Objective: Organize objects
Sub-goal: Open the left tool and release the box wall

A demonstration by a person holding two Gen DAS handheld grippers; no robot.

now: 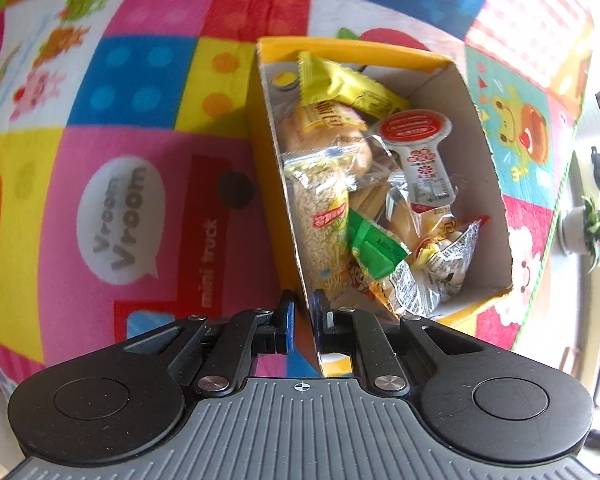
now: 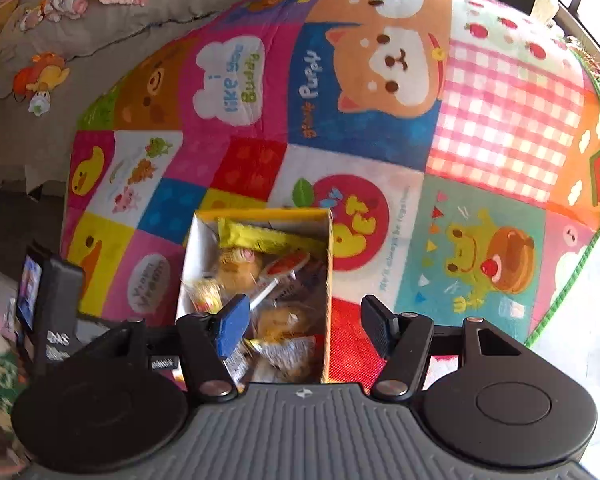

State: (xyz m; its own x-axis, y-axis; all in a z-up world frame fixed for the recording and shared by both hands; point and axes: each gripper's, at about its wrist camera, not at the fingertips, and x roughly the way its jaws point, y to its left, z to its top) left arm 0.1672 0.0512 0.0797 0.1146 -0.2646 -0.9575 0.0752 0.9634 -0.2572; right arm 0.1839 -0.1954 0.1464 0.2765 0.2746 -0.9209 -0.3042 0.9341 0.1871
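A yellow cardboard box (image 1: 488, 160) stands on a colourful play mat (image 1: 132, 128) and is full of wrapped snacks: a yellow packet (image 1: 340, 84), a grain bar pack (image 1: 320, 216), a green packet (image 1: 374, 246), a red-topped sachet (image 1: 420, 152). My left gripper (image 1: 304, 308) is shut on the box's near left wall, one finger outside and one inside. The box also shows in the right wrist view (image 2: 328, 280). My right gripper (image 2: 304, 320) is open and empty just above the box's near end, with its left finger over the snacks (image 2: 276, 320) and its right finger outside the box.
The mat (image 2: 420, 120) covers the floor around the box. A grey sofa with toys and cloth (image 2: 80, 0) lies at the far left. A dark device (image 2: 56, 308) stands at the mat's left edge. A potted plant (image 1: 592, 228) sits beyond the mat's right edge.
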